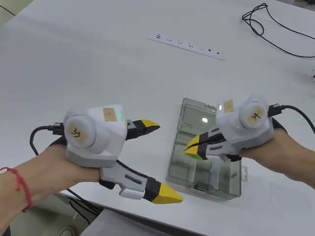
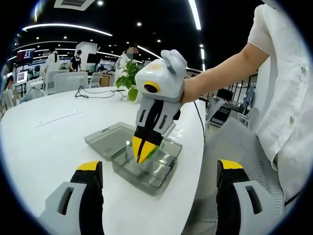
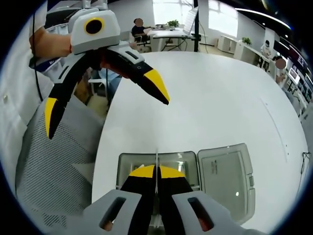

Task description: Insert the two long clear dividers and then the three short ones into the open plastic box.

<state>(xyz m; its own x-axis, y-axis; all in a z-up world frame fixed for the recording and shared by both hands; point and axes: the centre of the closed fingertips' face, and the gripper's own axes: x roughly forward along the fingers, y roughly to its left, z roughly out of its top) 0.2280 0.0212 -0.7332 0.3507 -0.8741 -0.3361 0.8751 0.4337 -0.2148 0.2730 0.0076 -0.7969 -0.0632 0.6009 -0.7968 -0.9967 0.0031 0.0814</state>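
Okay, the white surface (image 1: 98, 59) takes up most of the head view. You work near its lower edge, probably to keep things within easy reach. The open plastic box (image 1: 184, 169) sits lower centre-right, with its lid (image 1: 197, 114) laid flat toward the upper frame so the compartments are open from above.

Your left gripper (image 1: 165, 162), lower left, has its jaws spread wide with nothing between them. It hangs just beside the box, my guess on standby to steady it. Your right gripper (image 1: 193, 146) is over the box with its tips pointing down into it. Its jaws are pressed together on a thin clear divider (image 3: 156, 157), seen edge-on as a pale line above the tips in the right gripper view. Held upright like that, it looks lined up for a slot.

Hard to make out:
- whether the divider is a long or a short one;
- whether its lower edge touches the box floor;
- how many dividers are already seated, since it is clear on clear.

Part of the box is also hidden under the right gripper in the head view.
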